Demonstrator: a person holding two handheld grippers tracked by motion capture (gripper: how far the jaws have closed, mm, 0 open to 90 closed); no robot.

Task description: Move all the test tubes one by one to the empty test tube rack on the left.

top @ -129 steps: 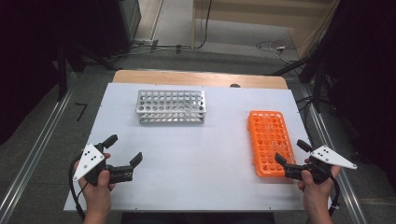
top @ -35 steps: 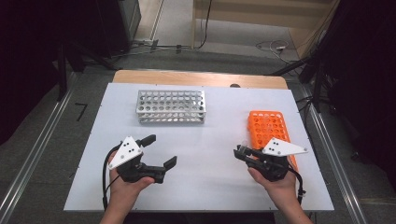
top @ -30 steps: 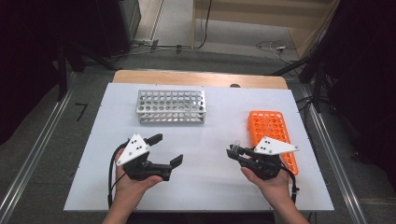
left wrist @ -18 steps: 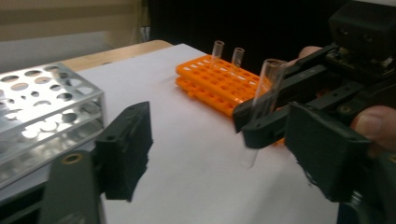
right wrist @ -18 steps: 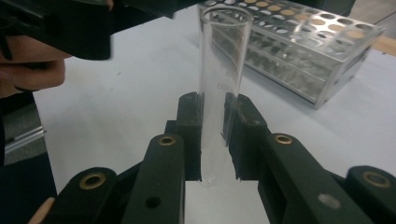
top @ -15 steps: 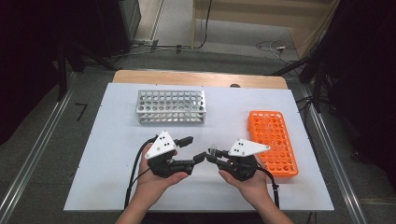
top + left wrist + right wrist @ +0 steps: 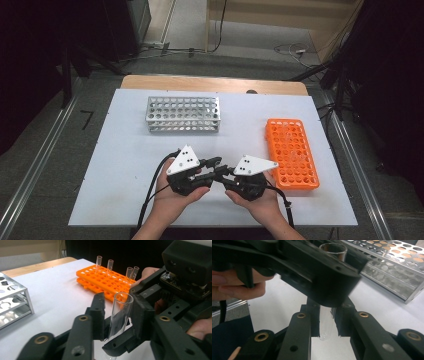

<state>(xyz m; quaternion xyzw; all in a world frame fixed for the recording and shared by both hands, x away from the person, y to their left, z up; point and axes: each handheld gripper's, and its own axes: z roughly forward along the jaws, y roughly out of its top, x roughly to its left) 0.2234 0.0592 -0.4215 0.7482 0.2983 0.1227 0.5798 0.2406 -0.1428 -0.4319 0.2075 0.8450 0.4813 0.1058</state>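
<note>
A clear glass test tube stands upright between two hand-held grippers that meet above the near middle of the white table, caught at what looks like a hand-over from one tool to the other. The right gripper is clenched on the tube's lower end, its rounded bottom showing just below the pads, while the left gripper, whose jaws have just been closing, brackets the upper part just under the open rim; the left gripper view suggests its pads now press the glass, so both tools appear to hold it at once. Gripping at two heights keeps the tube vertical and leaves each tool room to work clear of the other. In the high view the person's two hands sit close together, the left gripper and right gripper nose to nose. Just beyond the right hand lies the orange rack, a few more tubes standing in its holes, probably the tube's source. Farther back and to the left stands the metal rack, its holes vacant, the likely destination.
</note>
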